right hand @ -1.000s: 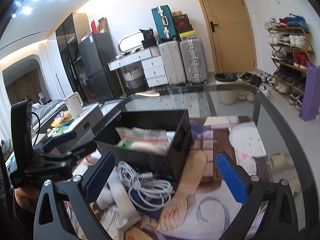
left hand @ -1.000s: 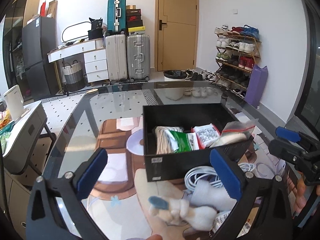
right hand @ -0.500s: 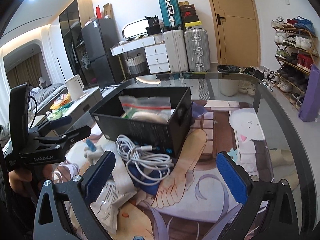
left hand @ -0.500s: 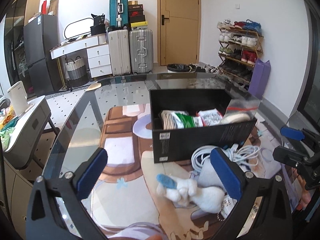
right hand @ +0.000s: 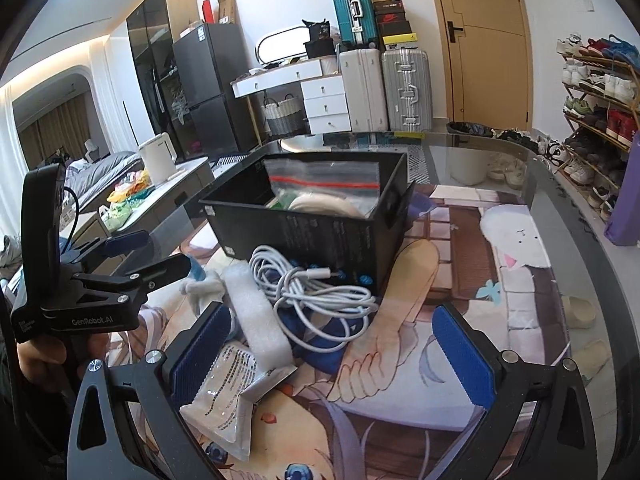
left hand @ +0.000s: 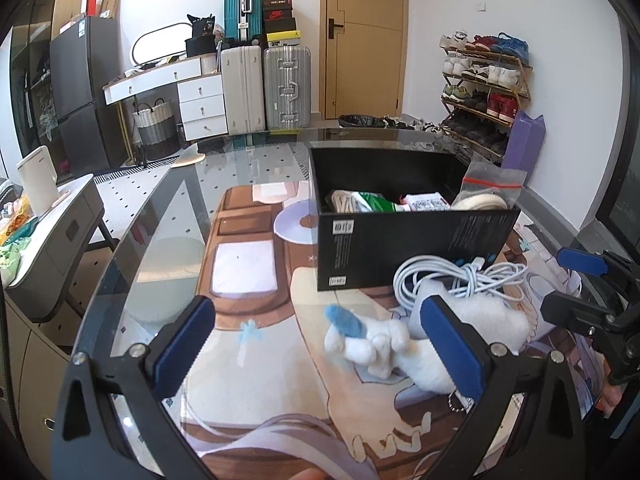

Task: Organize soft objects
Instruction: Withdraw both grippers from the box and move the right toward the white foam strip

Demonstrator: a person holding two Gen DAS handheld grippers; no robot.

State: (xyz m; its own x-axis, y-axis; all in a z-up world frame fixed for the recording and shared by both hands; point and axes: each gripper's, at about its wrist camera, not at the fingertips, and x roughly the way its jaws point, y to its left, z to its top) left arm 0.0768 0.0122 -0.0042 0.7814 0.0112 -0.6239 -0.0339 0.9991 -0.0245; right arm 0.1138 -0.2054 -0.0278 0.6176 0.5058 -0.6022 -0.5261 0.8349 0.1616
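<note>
Plush toy (left hand: 384,344), white with blue tip: lies on table mat at 6 o'clock of black box (left hand: 400,248), touching cable coil (left hand: 452,276). Left gripper (left hand: 320,340) and right gripper (right hand: 332,344) both spread, empty. Risk: cable snagging and dragging along on pickup.

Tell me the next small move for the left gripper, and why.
Probably ease the left gripper forward and a little right, then down over the white plush toy. Both grippers are open and empty, the toy lies loose on the mat in front of the black box, partly behind the left gripper's right finger, and the box already holds other soft items.
</note>
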